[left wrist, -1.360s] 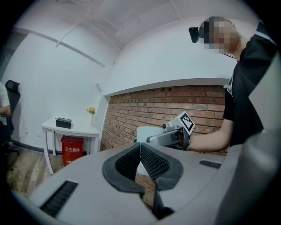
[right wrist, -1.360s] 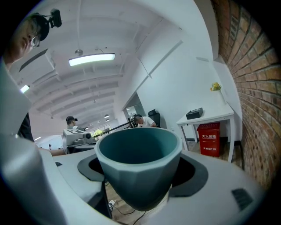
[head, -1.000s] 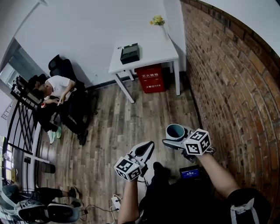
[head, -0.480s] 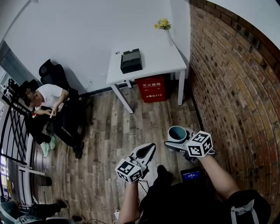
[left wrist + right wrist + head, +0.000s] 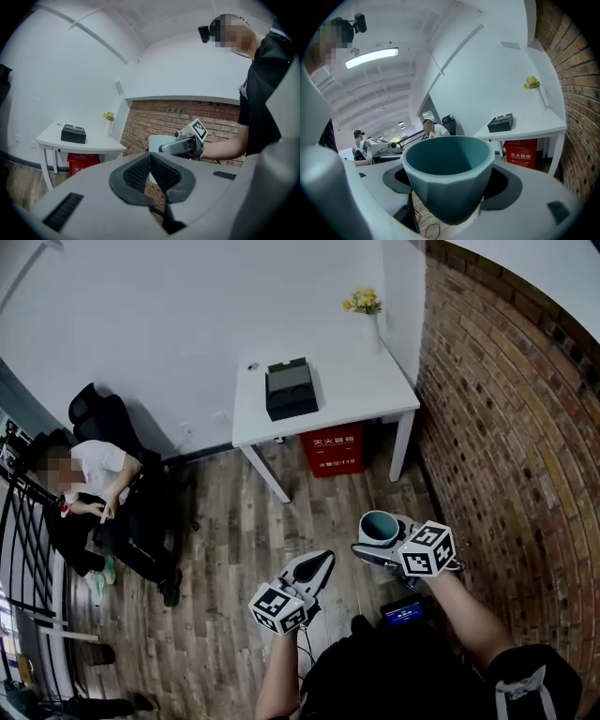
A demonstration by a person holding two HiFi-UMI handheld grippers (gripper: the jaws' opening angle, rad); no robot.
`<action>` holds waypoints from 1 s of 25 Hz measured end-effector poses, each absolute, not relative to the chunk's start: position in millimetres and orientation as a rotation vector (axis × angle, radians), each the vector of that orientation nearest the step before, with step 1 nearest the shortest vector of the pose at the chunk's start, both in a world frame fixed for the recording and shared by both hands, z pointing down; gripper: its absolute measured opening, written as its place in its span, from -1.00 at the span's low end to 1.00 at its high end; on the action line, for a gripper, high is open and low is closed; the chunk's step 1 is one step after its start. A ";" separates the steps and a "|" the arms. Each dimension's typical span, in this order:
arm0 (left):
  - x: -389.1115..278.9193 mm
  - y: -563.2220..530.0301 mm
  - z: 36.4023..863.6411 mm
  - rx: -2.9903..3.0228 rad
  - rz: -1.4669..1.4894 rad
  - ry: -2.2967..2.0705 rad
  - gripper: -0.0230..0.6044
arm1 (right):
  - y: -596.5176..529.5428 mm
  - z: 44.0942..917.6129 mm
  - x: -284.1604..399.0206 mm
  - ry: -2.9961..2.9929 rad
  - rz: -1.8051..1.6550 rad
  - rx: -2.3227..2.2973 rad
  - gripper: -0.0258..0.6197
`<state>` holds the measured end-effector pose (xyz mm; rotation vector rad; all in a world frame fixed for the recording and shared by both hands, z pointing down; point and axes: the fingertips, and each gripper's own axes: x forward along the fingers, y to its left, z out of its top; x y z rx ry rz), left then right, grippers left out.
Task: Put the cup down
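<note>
A teal cup is held upright in my right gripper, whose jaws press on its sides; the right gripper view shows the same cup filling the space between the pads, its mouth empty. My left gripper is lower and to the left of it, shut with its dark pads together and nothing between them. From the left gripper view the right gripper with the cup is seen ahead. Both are in the air over the wooden floor, short of the white table.
On the white table are a black box and a vase of yellow flowers. A red box stands under it. A brick wall runs along the right. A person sits at the left near a black chair.
The head view has shifted so the table appears nearer and lower in the frame. Both grippers keep their hold and place relative to each other.
</note>
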<state>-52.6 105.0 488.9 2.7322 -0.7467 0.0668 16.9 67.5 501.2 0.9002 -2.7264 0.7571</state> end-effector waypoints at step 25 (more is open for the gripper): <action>-84.0 -283.4 502.0 2.674 0.035 -0.935 -0.90 | -321.2 522.4 -34.2 -2.816 0.755 0.700 0.32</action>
